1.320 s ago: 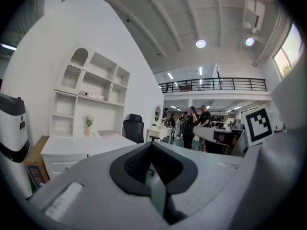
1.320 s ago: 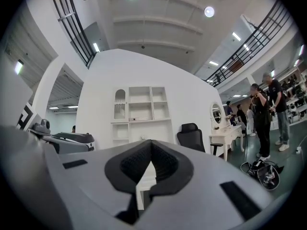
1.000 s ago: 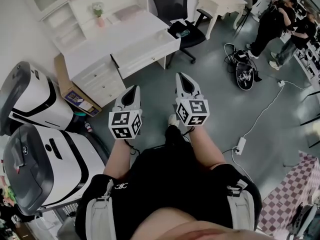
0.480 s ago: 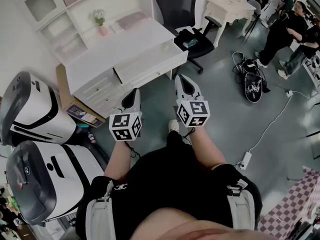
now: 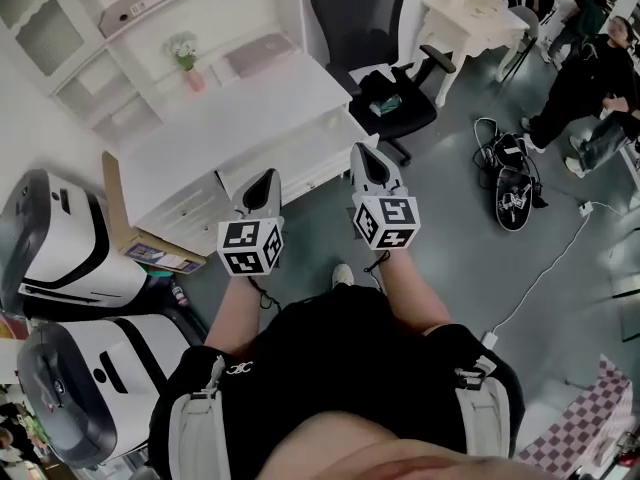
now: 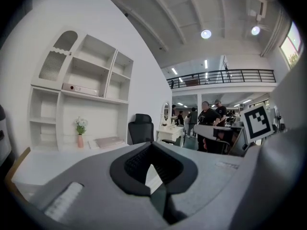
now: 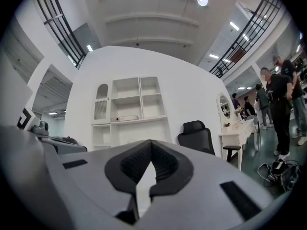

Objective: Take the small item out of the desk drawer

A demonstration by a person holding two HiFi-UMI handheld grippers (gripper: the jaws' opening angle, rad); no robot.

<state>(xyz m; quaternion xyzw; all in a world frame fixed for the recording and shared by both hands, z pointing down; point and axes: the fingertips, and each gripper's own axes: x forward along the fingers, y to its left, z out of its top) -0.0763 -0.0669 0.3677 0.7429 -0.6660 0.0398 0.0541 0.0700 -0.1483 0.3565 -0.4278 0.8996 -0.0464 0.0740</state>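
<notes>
A white desk stands ahead of me in the head view, with a wide closed drawer under its top and a stack of smaller closed drawers to the left. No small item shows anywhere. My left gripper and my right gripper are held side by side in the air in front of the desk, pointing at it. Both are shut and hold nothing. In the left gripper view the pads of the left gripper meet over the desk top; the right gripper looks the same.
A black office chair stands right of the desk. A cardboard box and two large white machines sit at the left. A bag and cables lie on the floor at the right, near people.
The desk has come nearer to the grippers and lower in the head view. Both grippers keep the same pose, shut and empty.
</notes>
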